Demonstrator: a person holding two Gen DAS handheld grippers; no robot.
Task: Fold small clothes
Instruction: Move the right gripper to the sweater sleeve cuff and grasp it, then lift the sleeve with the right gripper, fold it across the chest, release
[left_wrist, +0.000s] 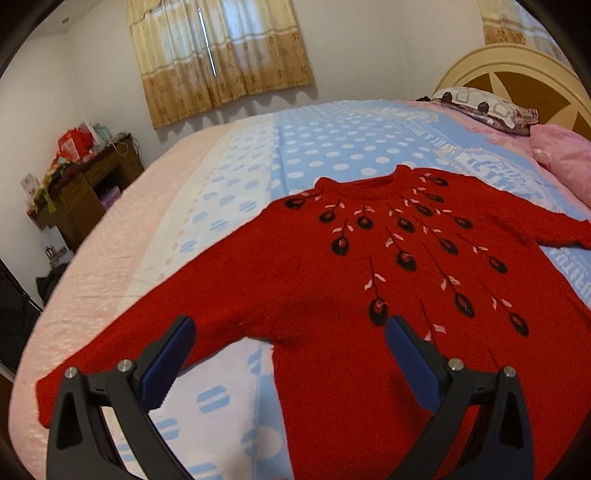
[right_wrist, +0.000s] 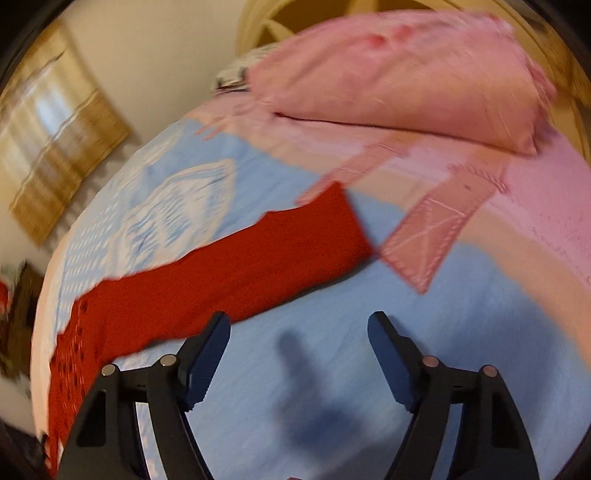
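On the bed (left_wrist: 236, 155) your sweater (left_wrist: 369, 266) lies flat, both sleeves out. Both tongs, left (left_wrist: 290, 332) and right (right_wrist: 299, 325), hang open and empty. The right view is blurred: rush that sleeve (right_wrist: 258, 251) and you may pinch bedsheet too.

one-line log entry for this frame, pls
phase: pre-grasp | red sweater: flat on bed, unfolded | left gripper: open, over sweater | right gripper: open, near sleeve
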